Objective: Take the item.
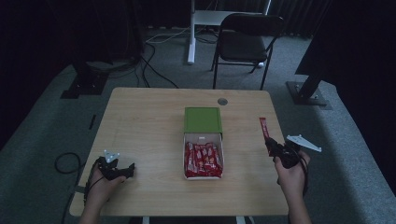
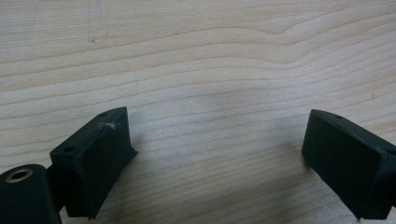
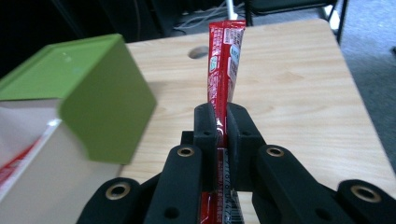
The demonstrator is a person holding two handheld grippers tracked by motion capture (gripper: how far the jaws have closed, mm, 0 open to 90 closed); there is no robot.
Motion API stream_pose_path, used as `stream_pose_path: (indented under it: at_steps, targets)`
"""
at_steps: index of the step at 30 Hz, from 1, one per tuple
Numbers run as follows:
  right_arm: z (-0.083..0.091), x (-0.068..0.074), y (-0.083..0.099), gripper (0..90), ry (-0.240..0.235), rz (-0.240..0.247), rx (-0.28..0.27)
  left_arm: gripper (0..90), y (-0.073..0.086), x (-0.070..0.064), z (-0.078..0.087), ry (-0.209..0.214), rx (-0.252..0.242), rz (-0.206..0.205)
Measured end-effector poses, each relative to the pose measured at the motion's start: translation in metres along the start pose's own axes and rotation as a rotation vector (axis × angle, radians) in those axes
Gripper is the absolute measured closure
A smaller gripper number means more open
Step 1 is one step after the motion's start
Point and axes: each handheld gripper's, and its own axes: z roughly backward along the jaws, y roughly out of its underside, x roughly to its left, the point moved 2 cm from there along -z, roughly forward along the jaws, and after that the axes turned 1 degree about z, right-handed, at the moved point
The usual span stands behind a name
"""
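Observation:
A white drawer box (image 1: 186, 140) with a green sleeve (image 1: 202, 120) lies at the table's middle, pulled out and holding several red sachets (image 1: 203, 159). My right gripper (image 1: 270, 143) is shut on one long red sachet (image 1: 264, 127), lifted to the right of the box. In the right gripper view this sachet (image 3: 224, 60) stands up from the pinched jaws of my right gripper (image 3: 222, 122), with the green sleeve (image 3: 81, 88) to its left. My left gripper (image 1: 125, 169) rests low at the table's front left, open. Bare wood lies between the jaws of my left gripper (image 2: 215, 149).
A round cable hole (image 1: 222, 101) sits near the table's far edge (image 1: 187, 88). Beyond it stand a black folding chair (image 1: 247, 39) and a white desk leg (image 1: 191, 32). Cables trail over the grey carpet at the left.

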Motion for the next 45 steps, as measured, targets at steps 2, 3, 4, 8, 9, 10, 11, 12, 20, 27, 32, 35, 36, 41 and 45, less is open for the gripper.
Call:
stream_pose_path:
  at_steps: [2,3,4,8,9,10,11,12,20,27,32,35,36,41,45]
  targets:
    - [-0.001,-0.007,0.005,83.8,0.017,-0.010,0.013,9.1,0.000,0.000,0.000,0.000,0.000,0.000]
    - [-0.002,-0.011,0.007,83.8,0.021,-0.019,0.021,9.1,0.000,0.000,0.000,0.000,0.000,0.000]
    - [-0.003,-0.014,0.010,83.8,0.030,-0.022,0.023,9.1,0.000,0.000,0.000,0.000,0.000,0.000]
    - [-0.007,-0.028,0.020,83.8,0.072,-0.035,0.042,9.1,0.000,0.000,0.000,0.000,-0.001,0.001]
    - [-0.009,-0.034,0.024,83.8,0.083,-0.040,0.049,9.1,0.000,0.000,0.000,0.000,-0.001,0.000]
    - [-0.010,-0.038,0.028,83.8,0.095,-0.047,0.056,9.1,0.000,0.000,0.000,0.000,-0.001,0.001]
    - [-0.010,-0.038,0.028,83.8,0.095,-0.047,0.056,9.1,0.000,0.000,0.000,0.000,-0.001,0.001]
    - [-0.011,-0.045,0.032,83.8,0.114,-0.056,0.060,9.1,0.000,0.000,0.000,0.000,-0.001,0.001]
    - [-0.014,-0.065,0.049,83.7,0.164,-0.090,0.101,9.1,0.000,0.000,0.000,0.000,0.001,-0.001]
    - [-0.015,-0.078,0.059,83.6,0.210,-0.110,0.138,9.1,0.000,0.000,0.000,0.000,-0.002,0.002]
    - [-0.017,-0.083,0.065,83.6,0.224,-0.117,0.168,9.1,0.000,0.000,0.000,0.000,0.000,0.000]
    - [-0.018,-0.084,0.068,83.6,0.234,-0.119,0.184,9.1,0.000,0.000,0.000,0.000,0.000,0.000]
    - [-0.019,-0.084,0.069,83.6,0.238,-0.120,0.189,9.1,0.000,0.000,0.000,0.000,0.000,0.000]
    - [-0.021,-0.086,0.073,83.1,0.247,-0.123,0.218,9.1,0.000,0.000,0.000,0.000,0.001,-0.001]
    - [-0.022,-0.088,0.074,81.9,0.249,-0.131,0.235,9.1,0.000,0.000,0.000,0.000,0.000,0.000]
